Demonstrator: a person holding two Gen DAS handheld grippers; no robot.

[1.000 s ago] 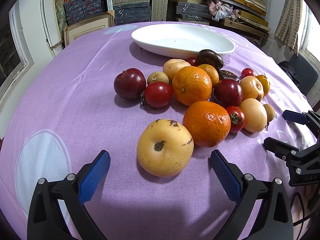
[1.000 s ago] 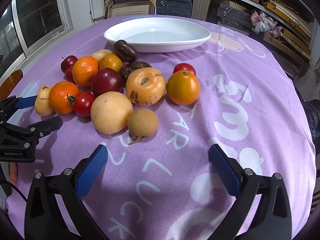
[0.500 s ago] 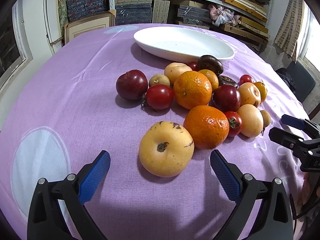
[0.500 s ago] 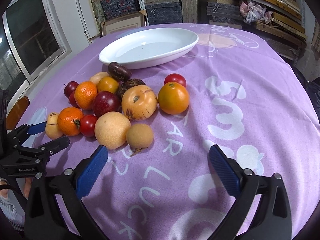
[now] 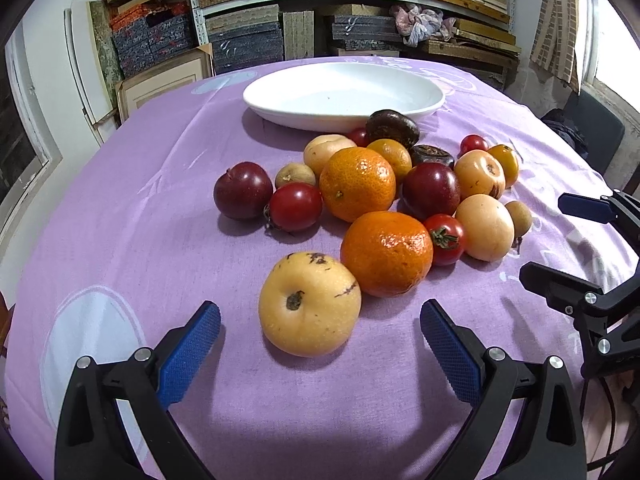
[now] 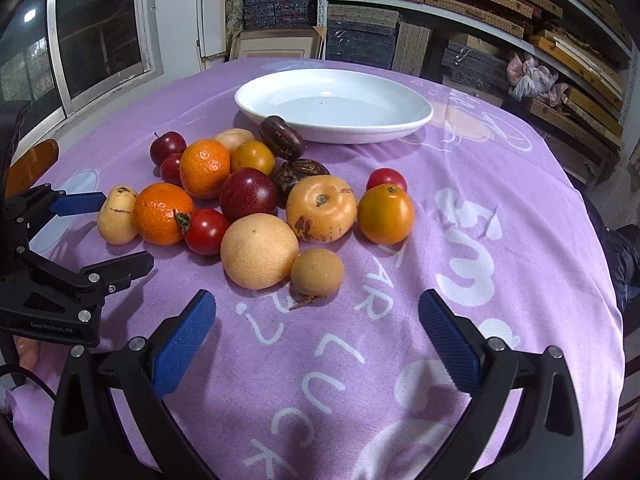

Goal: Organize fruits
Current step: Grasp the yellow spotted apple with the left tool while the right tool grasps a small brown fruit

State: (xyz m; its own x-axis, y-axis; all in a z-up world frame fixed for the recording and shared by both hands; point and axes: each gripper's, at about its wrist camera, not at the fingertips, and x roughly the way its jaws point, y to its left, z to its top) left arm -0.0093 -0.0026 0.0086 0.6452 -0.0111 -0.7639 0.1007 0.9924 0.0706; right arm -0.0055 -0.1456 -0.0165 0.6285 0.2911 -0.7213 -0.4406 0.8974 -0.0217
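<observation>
A pile of several fruits lies on the purple cloth before an empty white plate, which also shows in the right wrist view. A yellow pear lies nearest my left gripper, which is open and empty, with an orange just behind. My right gripper is open and empty, just short of a small brown fruit and a round tan pear. Plums, tomatoes and dark fruits fill the rest of the pile.
The table is covered by a purple cloth with white letters. Shelves of stacked boxes stand behind the table. The right gripper shows at the right edge of the left wrist view; the left gripper shows at the left of the right wrist view.
Both grippers have drawn back and risen a little, so the fruit pile sits slightly farther away. Both stay open. No fruit has moved.
</observation>
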